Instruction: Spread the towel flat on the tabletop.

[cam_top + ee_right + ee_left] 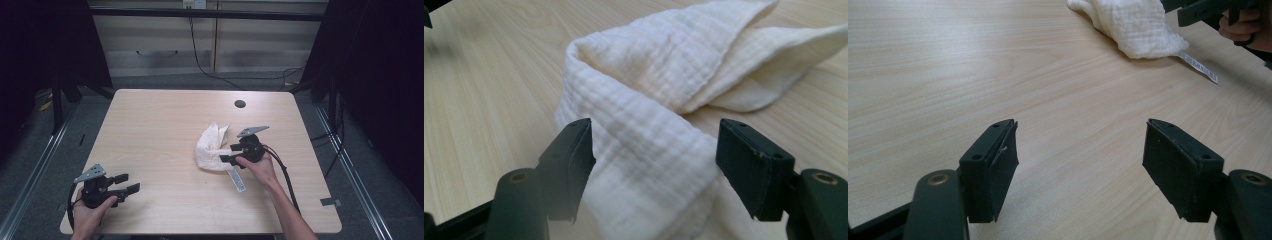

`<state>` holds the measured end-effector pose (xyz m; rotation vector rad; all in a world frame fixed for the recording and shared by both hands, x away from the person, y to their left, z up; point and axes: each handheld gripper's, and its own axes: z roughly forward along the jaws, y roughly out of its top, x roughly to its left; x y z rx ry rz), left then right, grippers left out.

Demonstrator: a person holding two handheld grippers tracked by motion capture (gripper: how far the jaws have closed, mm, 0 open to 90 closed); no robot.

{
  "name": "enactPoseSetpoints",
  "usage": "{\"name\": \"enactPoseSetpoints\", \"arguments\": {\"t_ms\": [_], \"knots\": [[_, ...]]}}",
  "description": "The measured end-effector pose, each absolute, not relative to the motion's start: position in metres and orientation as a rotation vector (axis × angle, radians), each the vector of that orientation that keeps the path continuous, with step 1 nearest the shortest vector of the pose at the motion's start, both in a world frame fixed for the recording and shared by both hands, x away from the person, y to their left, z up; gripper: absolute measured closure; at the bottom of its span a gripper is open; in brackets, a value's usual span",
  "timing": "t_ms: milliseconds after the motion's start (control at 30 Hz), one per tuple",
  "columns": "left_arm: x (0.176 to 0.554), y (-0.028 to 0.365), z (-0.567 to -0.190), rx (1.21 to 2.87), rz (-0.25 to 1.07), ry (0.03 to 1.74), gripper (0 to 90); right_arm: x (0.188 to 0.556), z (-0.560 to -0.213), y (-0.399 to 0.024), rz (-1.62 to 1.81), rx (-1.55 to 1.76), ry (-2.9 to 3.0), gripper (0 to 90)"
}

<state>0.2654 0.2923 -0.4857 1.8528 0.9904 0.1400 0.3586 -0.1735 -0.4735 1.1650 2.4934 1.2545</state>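
A white cloth [211,148] lies crumpled on the desk [160,125], right of its middle and nearer the front edge than the back. The right gripper [231,152] sits at the cloth's right side, jaws spread; the right gripper view shows the cloth's folded band [649,165] lying between them, not pinched. The high view adds a label strip [237,180] trailing toward the front edge. The left gripper [126,183], released, rests near the front left corner over bare wood, hand [89,215] wrapped around its body.

The folded cloth [210,148] lies on the table [150,130], right of centre. The right gripper [231,152] sits just right of it, the left gripper [126,183] well apart at the near-left corner.
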Motion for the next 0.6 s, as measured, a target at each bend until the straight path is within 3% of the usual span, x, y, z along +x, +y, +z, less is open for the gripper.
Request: {"name": "enactPoseSetpoints", "arguments": {"t_ms": [200,367,433,467,600], "knots": [[0.264,0.294,-0.485,1.852,0.139,0.991,30.0,0.371,-0.489,-0.159,1.226,1.181,2.564,35.8],[0.263,0.294,-0.484,1.840,0.150,0.981,32.8,0.368,-0.496,-0.155,1.191,1.205,2.571,59.2],[0.264,0.294,-0.484,1.835,0.153,0.984,32.9,0.367,-0.496,-0.154,1.187,1.200,2.568,62.1],[0.264,0.294,-0.484,1.837,0.156,0.989,32.7,0.366,-0.498,-0.153,1.225,1.204,2.578,69.4],[0.263,0.295,-0.484,1.835,0.156,0.989,32.1,0.361,-0.499,-0.149,1.237,1.190,2.599,75.6]]}}
